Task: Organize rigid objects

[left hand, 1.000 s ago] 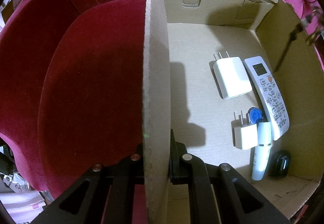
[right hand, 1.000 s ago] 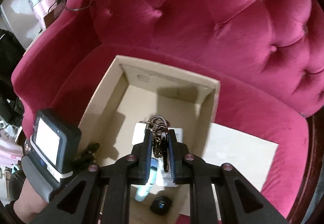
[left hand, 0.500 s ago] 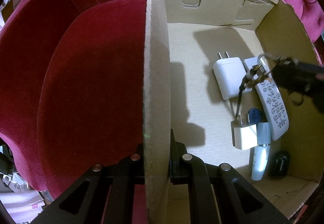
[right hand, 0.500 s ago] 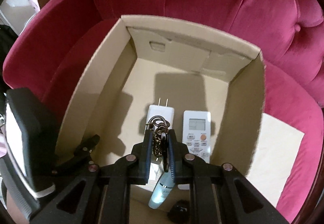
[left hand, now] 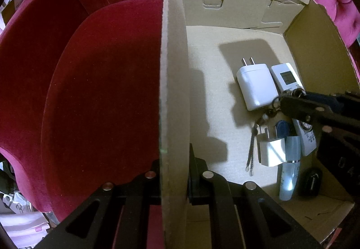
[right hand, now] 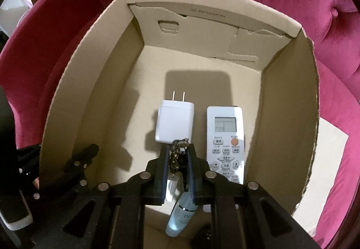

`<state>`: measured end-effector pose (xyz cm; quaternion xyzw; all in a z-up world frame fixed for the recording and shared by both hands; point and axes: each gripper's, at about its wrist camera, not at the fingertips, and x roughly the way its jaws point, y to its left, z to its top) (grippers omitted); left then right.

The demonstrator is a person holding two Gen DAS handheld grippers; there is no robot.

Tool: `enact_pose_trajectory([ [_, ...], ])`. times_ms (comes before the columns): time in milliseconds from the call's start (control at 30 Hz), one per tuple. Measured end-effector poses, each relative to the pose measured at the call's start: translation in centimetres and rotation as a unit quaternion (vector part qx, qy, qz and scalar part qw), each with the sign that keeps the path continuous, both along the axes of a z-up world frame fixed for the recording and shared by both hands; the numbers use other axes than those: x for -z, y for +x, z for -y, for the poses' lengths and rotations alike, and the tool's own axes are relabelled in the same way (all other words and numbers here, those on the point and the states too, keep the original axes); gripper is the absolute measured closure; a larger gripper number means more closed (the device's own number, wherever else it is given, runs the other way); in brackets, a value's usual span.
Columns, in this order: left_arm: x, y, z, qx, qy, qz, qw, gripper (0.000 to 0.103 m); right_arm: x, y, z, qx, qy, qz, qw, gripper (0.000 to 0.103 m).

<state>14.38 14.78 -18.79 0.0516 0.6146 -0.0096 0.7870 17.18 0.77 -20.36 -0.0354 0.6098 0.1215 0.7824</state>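
**Keys over the box floor, L tongs pin the wall**

L gripper point(left hand: 174, 179): jaws shut on the cardboard box's left wall point(left hand: 173, 91), one finger outside by the red velvet seat point(left hand: 101, 91), one inside. It holds the box steady and carries nothing else.

R gripper point(right hand: 178, 159): jaws closed tight on a key bunch point(right hand: 177, 155), rings and dark metal bits pinched btwn the pads, tips pointing steeply down into the box. In the left wrist view the bunch's dark cord point(left hand: 252, 145) dangles below the jaws, its end low by the small white plug point(left hand: 271, 151); can't tell if it touches the floor.

The relation that counts: the keys hang straight under the R tongs, long axis roughly vertical, right above the gap btwn the big white charger point(right hand: 174, 123) and the small plug. The R hand is the near one; the L is busy at the wall, well apart.

Further right: the white remote point(right hand: 226, 143) lies lengthwise beside the charger, not touching it. Nearer the camera, a pale blue bottle point(right hand: 180, 217) and a small black item point(left hand: 311, 182) in the box corner.

Judgement: drop looks close; opening the R jaws should let the keys land on or just beside the small plug.
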Motion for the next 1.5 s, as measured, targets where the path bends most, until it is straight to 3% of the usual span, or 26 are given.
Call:
enact_pose_trajectory([
  [467, 0.1, 0.0, -0.3, -0.001, -0.001, 0.000, 1.0000, 0.093, -0.2, -0.1, -0.1, 0.005, 0.001, 0.004, 1.000, 0.085],
  [633, 0.0, 0.0, -0.4, -0.002, 0.000, 0.000, 1.0000, 0.093, -1.4, -0.5, 0.3, 0.011, -0.001, 0.018, 1.000, 0.068],
  [1167, 0.0, 0.2, -0.2, 0.000, 0.006, 0.000, 1.0000, 0.093, -6.5, -2.6, 4.4, 0.072, -0.019, 0.058, 0.996, 0.058],
  [1500, 0.0, 0.3, 0.0, -0.002, 0.005, -0.001, 1.0000, 0.093, -8.1, -4.1, 8.6, 0.123, -0.030, 0.060, 0.990, 0.036],
])
